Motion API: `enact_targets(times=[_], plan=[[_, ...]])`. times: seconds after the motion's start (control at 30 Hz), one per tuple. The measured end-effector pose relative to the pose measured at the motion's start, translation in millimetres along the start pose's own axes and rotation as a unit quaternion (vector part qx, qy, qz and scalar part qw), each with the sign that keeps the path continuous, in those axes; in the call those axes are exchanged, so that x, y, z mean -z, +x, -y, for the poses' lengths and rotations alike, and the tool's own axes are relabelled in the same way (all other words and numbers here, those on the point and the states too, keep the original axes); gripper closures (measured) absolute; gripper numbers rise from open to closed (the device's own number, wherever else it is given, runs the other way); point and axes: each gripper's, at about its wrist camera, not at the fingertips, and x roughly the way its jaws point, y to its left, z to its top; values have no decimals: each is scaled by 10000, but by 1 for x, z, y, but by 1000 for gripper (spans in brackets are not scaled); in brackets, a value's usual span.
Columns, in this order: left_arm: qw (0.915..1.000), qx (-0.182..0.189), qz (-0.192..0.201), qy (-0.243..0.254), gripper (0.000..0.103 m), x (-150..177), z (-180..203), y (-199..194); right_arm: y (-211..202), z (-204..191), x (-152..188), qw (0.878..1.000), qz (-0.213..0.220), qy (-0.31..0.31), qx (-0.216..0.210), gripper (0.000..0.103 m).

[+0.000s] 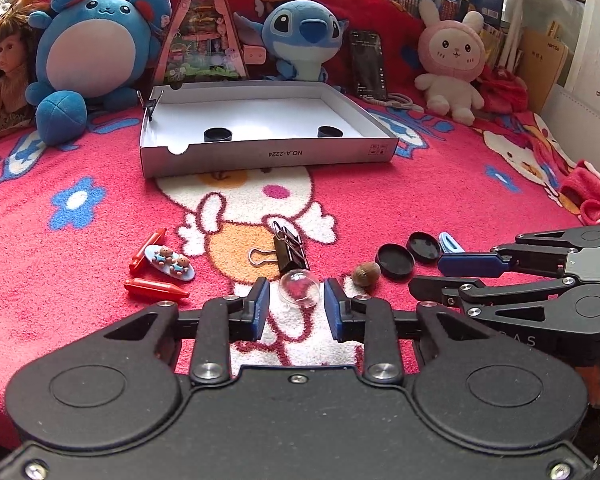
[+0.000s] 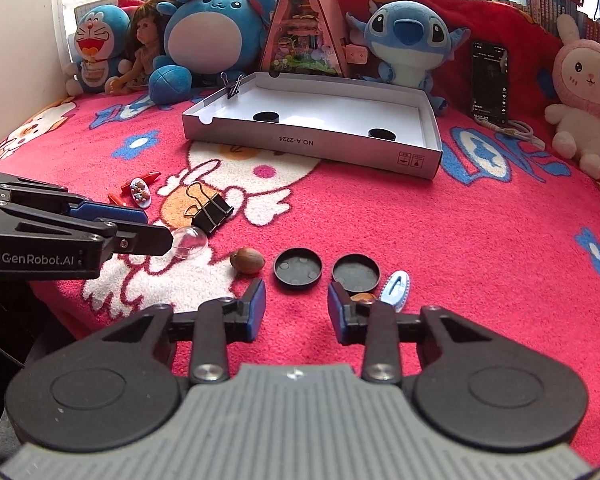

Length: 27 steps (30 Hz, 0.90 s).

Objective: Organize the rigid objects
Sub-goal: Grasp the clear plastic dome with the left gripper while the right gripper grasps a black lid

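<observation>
The left gripper [image 1: 297, 307] has its blue pads apart on either side of a clear glass ball [image 1: 299, 286], with a gap showing at each pad, so it is not clamped. The ball rests on the red blanket [image 1: 420, 192] of the bed. The right gripper [image 2: 296, 309] is also apart and holds nothing, with bare blanket between its fingers. Just beyond its right pad lie a black round lid [image 2: 356, 273] and a pale blue hair clip [image 2: 396, 285]; a second black lid [image 2: 298, 269] and a brown nut [image 2: 247, 258] lie to the left. A black binder clip [image 1: 290, 250] sits just beyond the ball. Further left are two red crayon-like pieces [image 1: 156, 289] and a bear hair clip [image 1: 171, 266]. Far back stands an open white box [image 1: 260, 156] holding two black lids.
</observation>
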Motion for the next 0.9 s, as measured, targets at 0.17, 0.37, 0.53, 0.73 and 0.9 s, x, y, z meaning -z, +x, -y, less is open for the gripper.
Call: enact_targets(times=[0.17, 0.37, 0.53, 0.73, 0.9], plan=[[9999, -88, 8, 96, 76, 1, 5, 10, 9, 2, 1, 9999, 13, 125, 20, 63], [9998, -165, -17, 122, 77, 3, 6, 19, 19, -4, 0, 9996, 33, 5, 267, 63], [9999, -138, -13, 72, 78, 3, 6, 23, 21, -3, -2, 9996, 79, 39, 264, 63], [9998, -169, 36, 107, 80, 3, 8, 25, 25, -6, -5, 9996, 111, -4, 275, 63], [9998, -173, 52, 119, 80, 4, 8, 26, 29, -8, -4, 9994, 158, 12, 307, 63]])
